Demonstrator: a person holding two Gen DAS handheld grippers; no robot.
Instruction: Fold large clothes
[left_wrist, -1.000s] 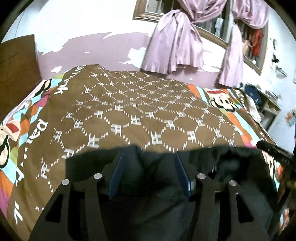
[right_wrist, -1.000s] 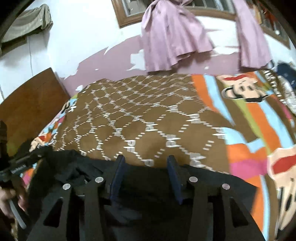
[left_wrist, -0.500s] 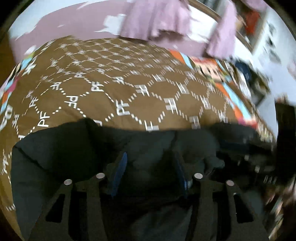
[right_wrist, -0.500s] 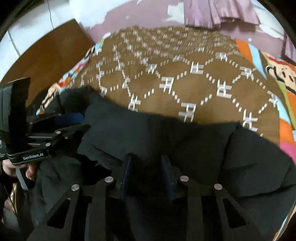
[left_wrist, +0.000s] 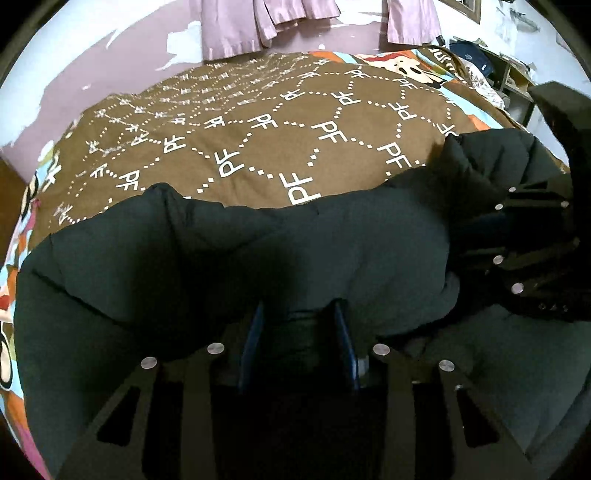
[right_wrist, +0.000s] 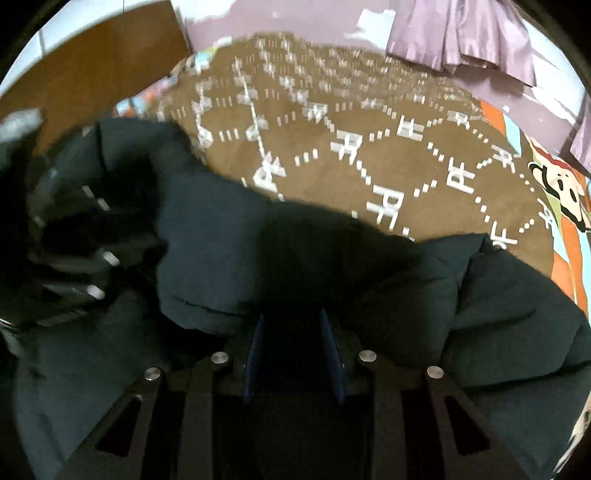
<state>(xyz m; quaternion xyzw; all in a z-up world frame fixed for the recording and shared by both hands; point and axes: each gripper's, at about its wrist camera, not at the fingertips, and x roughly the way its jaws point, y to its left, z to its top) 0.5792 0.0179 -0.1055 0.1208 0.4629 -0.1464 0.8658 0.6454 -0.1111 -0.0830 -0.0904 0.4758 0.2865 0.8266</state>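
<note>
I have both grippers down on the black padded jacket (left_wrist: 332, 258), which lies bunched along the near edge of the bed, on the brown blanket (left_wrist: 277, 122) with the white lettering. The left gripper (left_wrist: 299, 332) has just been closing, and its blue fingers (left_wrist: 255, 332) now pinch a ridge of jacket fabric between them, narrowed but not fully together. The right gripper (right_wrist: 291, 339) has closed as well and settled: its fingers (right_wrist: 255, 339) stand close together with dark fabric packed between them, so I judge both have hold of the jacket, though the cloth is too dark to see the contact exactly. That gives me two grips on the near edge, which I judge is what I need to lift and lay a fold.

Against the view a second ago, both cameras sit lower and tilt further down: the curtains and window have slid almost out of the top, the jacket fills the lower half, and each gripper shows at the edge of the other's view, the right one (left_wrist: 532, 251) beside a raised corner of jacket
</note>
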